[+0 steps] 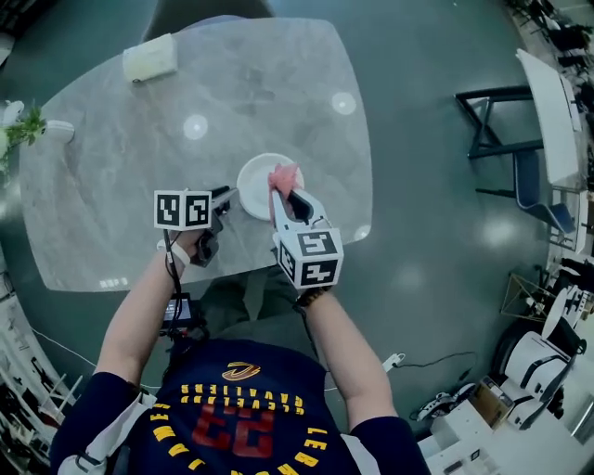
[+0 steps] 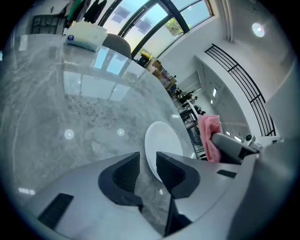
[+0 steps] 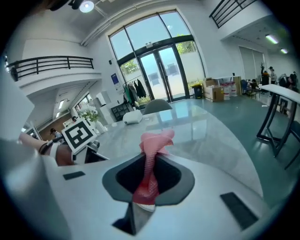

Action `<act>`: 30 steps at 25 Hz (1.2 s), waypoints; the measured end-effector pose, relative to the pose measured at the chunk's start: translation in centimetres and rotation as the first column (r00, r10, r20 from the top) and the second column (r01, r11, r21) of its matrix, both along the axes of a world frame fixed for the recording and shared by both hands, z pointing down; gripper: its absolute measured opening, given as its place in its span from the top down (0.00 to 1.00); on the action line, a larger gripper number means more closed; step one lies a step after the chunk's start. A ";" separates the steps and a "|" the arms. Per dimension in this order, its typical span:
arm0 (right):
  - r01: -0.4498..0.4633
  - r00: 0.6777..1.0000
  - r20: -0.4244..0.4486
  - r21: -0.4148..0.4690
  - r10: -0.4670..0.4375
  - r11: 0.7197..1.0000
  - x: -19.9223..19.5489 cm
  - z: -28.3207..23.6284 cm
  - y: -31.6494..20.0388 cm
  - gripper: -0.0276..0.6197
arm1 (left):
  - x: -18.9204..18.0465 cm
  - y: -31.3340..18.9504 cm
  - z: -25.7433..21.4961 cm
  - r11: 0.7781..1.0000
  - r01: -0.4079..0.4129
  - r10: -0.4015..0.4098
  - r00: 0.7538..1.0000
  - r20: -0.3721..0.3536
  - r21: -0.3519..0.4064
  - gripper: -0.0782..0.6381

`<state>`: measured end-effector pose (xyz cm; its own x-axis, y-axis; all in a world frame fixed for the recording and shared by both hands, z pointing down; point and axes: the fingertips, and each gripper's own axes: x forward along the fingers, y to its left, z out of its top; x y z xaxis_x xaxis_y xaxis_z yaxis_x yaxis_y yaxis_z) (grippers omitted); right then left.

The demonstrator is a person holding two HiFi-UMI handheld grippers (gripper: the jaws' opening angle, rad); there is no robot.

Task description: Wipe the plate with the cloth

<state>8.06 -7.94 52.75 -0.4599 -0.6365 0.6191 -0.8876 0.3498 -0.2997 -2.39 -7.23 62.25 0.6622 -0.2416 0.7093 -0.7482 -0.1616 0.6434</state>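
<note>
A round white plate (image 1: pixel 255 186) lies on the marble table (image 1: pixel 139 158) near its front edge. My right gripper (image 1: pixel 283 193) is shut on a pink cloth (image 1: pixel 284 174), which bunches over the plate's right part. In the right gripper view the cloth (image 3: pixel 157 140) stands up from between the jaws of that gripper (image 3: pixel 151 157). My left gripper (image 1: pixel 225 197) sits at the plate's left rim. In the left gripper view its jaws (image 2: pixel 147 157) stand a narrow gap apart, with the plate's rim (image 2: pixel 161 140) showing in the gap and the cloth (image 2: pixel 209 133) at the right.
A white box (image 1: pixel 150 57) rests at the table's far left, with a potted plant (image 1: pixel 23 125) at the left edge. A chair (image 1: pixel 209 7) stands behind the table. A black-framed table (image 1: pixel 501 121) stands on the floor to the right.
</note>
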 end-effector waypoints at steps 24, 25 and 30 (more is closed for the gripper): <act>0.196 0.980 0.007 -0.137 -0.197 0.971 -7.4 6.9 -2.5 0.89 | 0.3 1.0 0.7 0.997 0.020 -0.018 0.999 0.026 -0.077 0.81; 0.199 0.980 0.008 -0.138 -0.200 0.970 -7.5 6.8 -2.5 0.89 | 0.4 1.1 0.7 0.997 0.021 -0.019 1.000 0.023 -0.078 0.82; 0.210 0.977 0.005 -0.135 -0.212 0.968 -8.2 7.0 -2.6 0.89 | 0.6 1.1 0.8 0.995 0.049 -0.050 0.999 -0.005 -0.088 0.85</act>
